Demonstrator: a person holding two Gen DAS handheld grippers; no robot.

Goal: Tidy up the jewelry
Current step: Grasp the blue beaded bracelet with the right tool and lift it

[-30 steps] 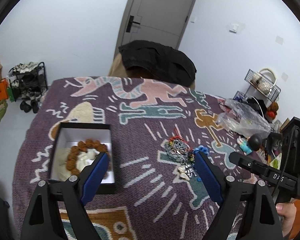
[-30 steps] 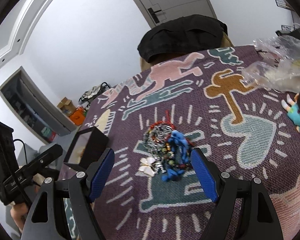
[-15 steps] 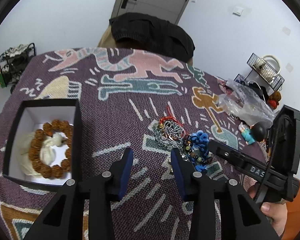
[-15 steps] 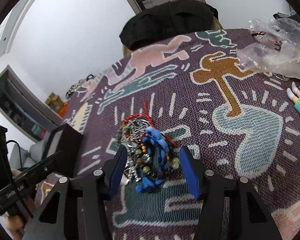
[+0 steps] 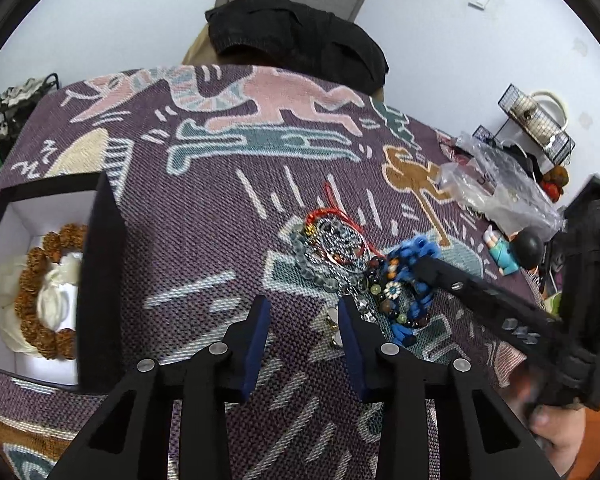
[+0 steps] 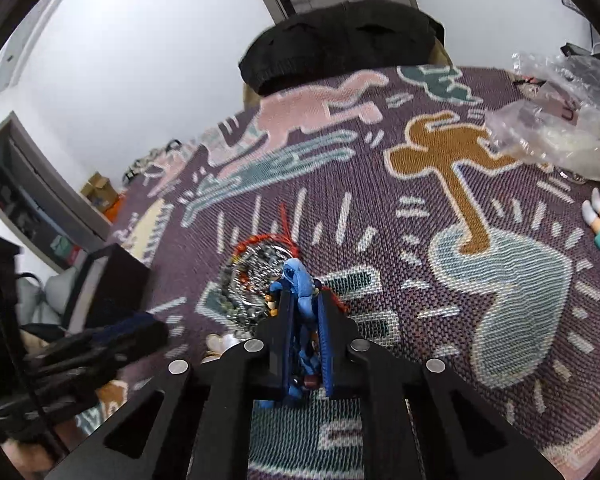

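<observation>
- Jewelry pile [image 5: 352, 256]: lay tangled on the patterned blanket [image 5: 204, 216], just ahead of both my grippers.
- Right gripper [image 6: 305, 320]: jaws had just closed, pinching the blue bracelet [image 6: 298, 280].
- Left gripper [image 5: 302, 322]: jaws half-spread, nothing pinched; white pendant [image 5: 332, 318] between them.
- Black box [image 5: 100, 264]: held a brown bead bracelet [image 5: 40, 264].

I see my left gripper [image 5: 302, 320] half-closed over the cloth [image 5: 204, 216], its right pad beside a pale charm [image 5: 333, 320] at the jewelry pile [image 5: 364, 268].
</observation>
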